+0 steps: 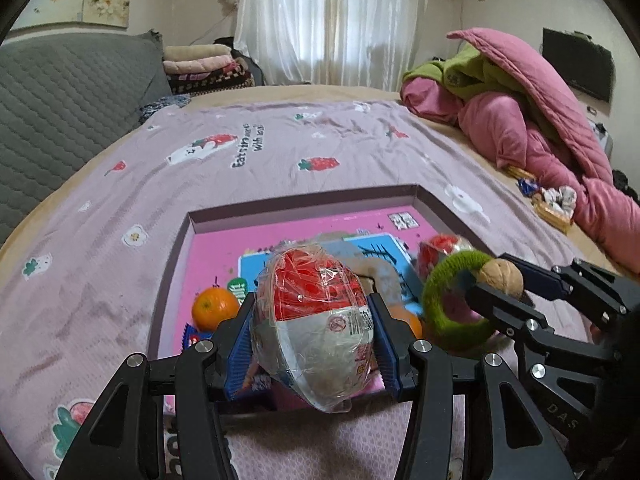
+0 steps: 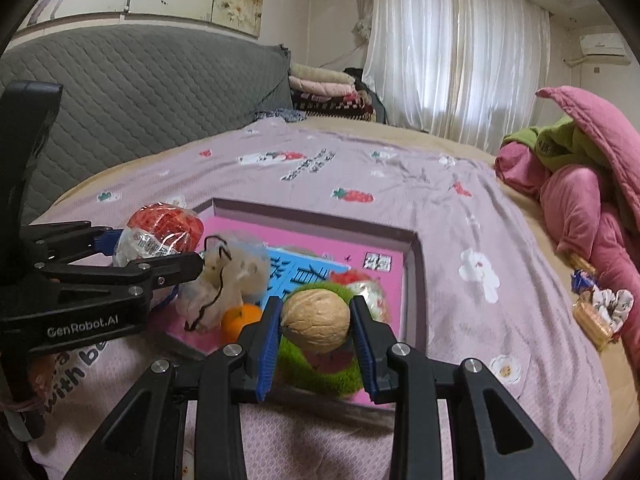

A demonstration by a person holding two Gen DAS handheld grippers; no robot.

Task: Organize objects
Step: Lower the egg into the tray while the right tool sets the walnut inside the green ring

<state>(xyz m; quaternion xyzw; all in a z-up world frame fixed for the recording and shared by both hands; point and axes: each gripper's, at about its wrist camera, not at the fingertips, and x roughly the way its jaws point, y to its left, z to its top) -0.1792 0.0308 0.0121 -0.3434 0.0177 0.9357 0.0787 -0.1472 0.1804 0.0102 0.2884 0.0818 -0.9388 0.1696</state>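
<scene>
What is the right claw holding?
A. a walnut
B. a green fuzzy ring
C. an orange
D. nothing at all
A: in the right wrist view the right claw has its two blue pads pressed on the sides of a tan, wrinkly walnut, while the green fuzzy ring sits underneath it and the orange lies in the box.

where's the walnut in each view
Left wrist view: the walnut sits at the right edge, pinched in the right hand-held gripper, beside the green fuzzy ring.
Right wrist view: the walnut is bottom centre, between the blue pads, over the ring.
Shared landmark: the pink-bottomed box tray.
</scene>
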